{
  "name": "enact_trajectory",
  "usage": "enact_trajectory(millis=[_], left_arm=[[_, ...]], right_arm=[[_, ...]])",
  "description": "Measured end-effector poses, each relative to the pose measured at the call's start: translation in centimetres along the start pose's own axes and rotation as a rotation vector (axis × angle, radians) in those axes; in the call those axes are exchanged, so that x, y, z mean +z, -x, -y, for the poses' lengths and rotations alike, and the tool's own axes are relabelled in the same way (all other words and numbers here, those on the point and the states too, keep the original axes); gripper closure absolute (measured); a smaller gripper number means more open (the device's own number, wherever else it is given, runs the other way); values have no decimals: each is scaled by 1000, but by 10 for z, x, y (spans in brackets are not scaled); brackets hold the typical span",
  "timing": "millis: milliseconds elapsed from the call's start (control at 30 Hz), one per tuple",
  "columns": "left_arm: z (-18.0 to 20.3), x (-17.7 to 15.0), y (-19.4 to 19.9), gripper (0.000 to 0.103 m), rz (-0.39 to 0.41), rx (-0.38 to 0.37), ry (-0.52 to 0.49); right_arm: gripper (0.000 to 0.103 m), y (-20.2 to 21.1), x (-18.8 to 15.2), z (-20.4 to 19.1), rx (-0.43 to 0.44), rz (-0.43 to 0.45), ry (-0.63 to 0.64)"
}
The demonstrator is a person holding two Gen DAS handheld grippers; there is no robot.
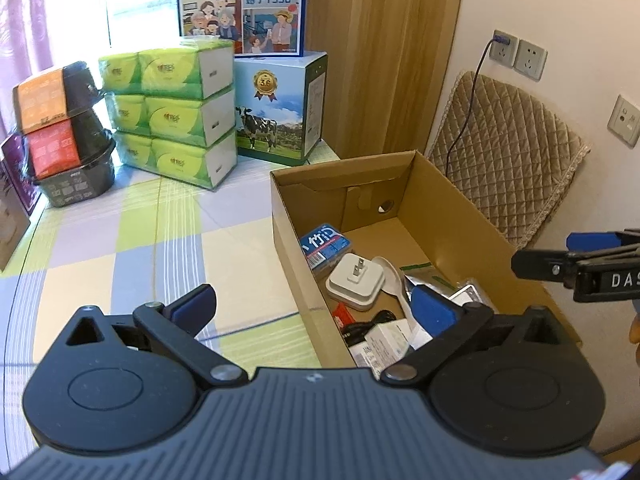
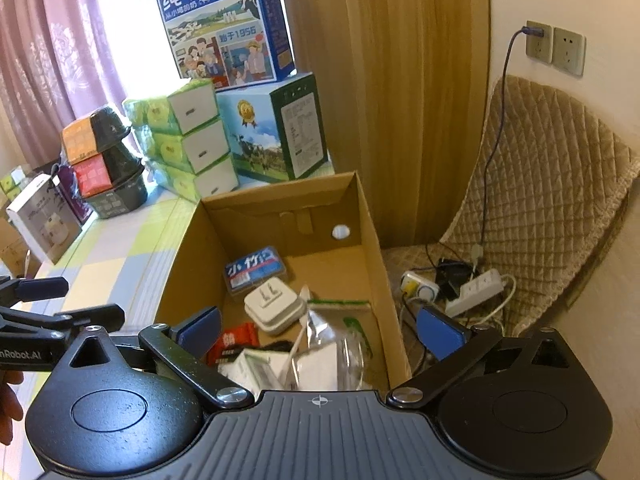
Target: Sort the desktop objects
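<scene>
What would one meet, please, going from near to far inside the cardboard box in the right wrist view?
Red packet → white plug → blue pack → round hole in the far wall of the box.

**Count of things on the worktop and in the box**

One open cardboard box (image 2: 372,216) stands on the worktop. Inside it: one blue tissue pack (image 2: 256,270) at 12 o'clock, one white plug adapter (image 2: 274,308) just below it, one white plastic spoon (image 1: 394,276), one red snack packet (image 2: 236,342) at 9 o'clock, one clear plastic bag (image 2: 332,344); the small white cartons nearest the camera overlap too much to count

At 11 o'clock: six green tissue packs (image 1: 176,116), stacked three high in two columns; two milk cartons (image 1: 280,108), one atop the other; two instant-noodle bowls (image 1: 60,120), stacked

On the wall at 1 o'clock: two sockets (image 2: 554,46), one with a cable plugged in
</scene>
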State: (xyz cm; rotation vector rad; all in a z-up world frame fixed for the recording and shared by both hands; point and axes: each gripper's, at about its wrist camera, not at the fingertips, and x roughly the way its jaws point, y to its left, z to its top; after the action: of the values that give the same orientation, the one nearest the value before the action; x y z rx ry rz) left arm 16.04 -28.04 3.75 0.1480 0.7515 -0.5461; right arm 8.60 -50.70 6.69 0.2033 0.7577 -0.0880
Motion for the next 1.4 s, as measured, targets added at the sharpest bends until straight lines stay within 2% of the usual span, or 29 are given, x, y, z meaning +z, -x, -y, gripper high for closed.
enact_trajectory(millis=[233, 333, 600, 733, 1200, 1400], left_arm=[[7, -18, 33, 1, 10, 24, 31], [12, -24, 49, 1, 10, 43, 46], [23, -44, 94, 1, 29, 36, 94], [29, -55, 115, 1, 38, 63, 106], [45, -95, 165, 1, 39, 64, 134], [49, -109, 179, 1, 45, 65, 139]], right_arm=[[2, 30, -20, -6, 23, -21, 16], [2, 45, -28, -10, 32, -20, 18], [2, 85, -50, -21, 39, -10, 27], [2, 103, -60, -25, 35, 0, 30], [2, 164, -98, -39, 17, 60, 61], [2, 180, -118, -41, 22, 61, 35]])
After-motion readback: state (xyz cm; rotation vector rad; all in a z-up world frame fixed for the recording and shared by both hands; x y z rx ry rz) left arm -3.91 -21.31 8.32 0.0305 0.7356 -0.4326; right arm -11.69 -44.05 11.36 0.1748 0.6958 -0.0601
